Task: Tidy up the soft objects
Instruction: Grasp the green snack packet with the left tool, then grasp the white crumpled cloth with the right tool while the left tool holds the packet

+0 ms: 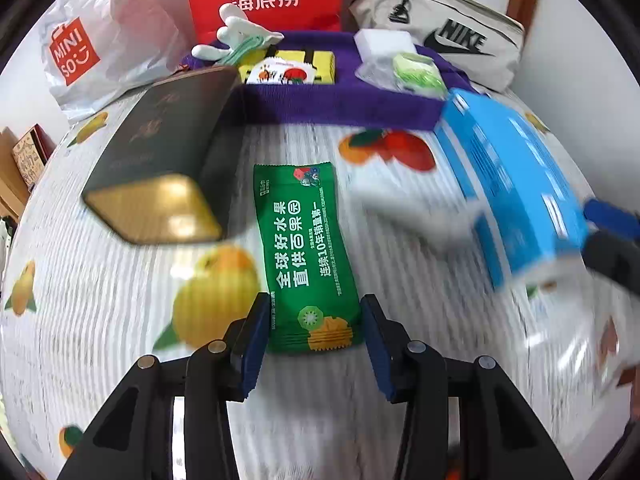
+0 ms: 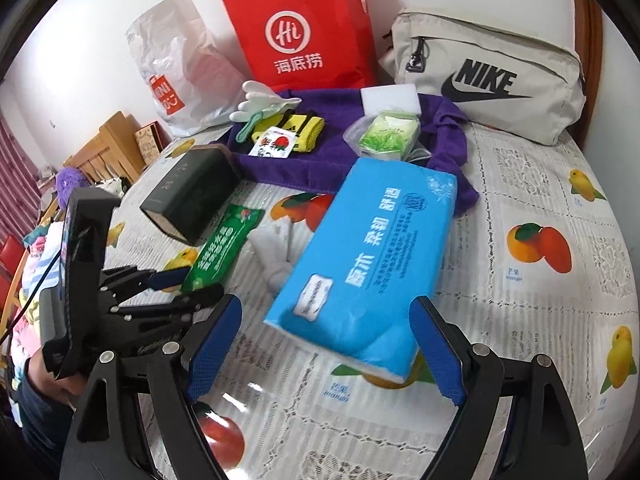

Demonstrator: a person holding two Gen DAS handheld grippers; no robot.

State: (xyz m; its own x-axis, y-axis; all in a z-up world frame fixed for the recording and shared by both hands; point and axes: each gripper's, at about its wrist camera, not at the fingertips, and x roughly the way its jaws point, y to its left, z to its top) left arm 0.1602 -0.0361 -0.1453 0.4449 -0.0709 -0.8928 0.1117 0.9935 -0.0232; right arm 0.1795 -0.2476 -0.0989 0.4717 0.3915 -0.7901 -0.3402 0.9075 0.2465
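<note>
A green snack packet [image 1: 304, 248] [image 2: 222, 244] lies flat on the fruit-print tablecloth. My left gripper [image 1: 315, 300] [image 2: 192, 285] straddles its near end, open, with the pads close against both long edges and the packet unbuckled. A blue tissue pack [image 2: 372, 248] [image 1: 516, 184] lies slantwise, its far end over the purple towel [image 2: 280, 164] and partly covering a white glove [image 2: 272, 252]. My right gripper [image 2: 327, 302] [image 1: 608, 236] stands open and wide around the pack's near end, with a gap on the left side.
A dark box [image 1: 160, 152] lies left of the packet. On the towel are another white glove [image 2: 264, 100], a yellow item [image 2: 304, 128], a white sponge [image 2: 390, 98] and bagged green tissues [image 2: 388, 136]. Behind stand a red bag [image 2: 304, 28], a Nike pouch [image 2: 488, 76] and a plastic bag [image 2: 180, 76].
</note>
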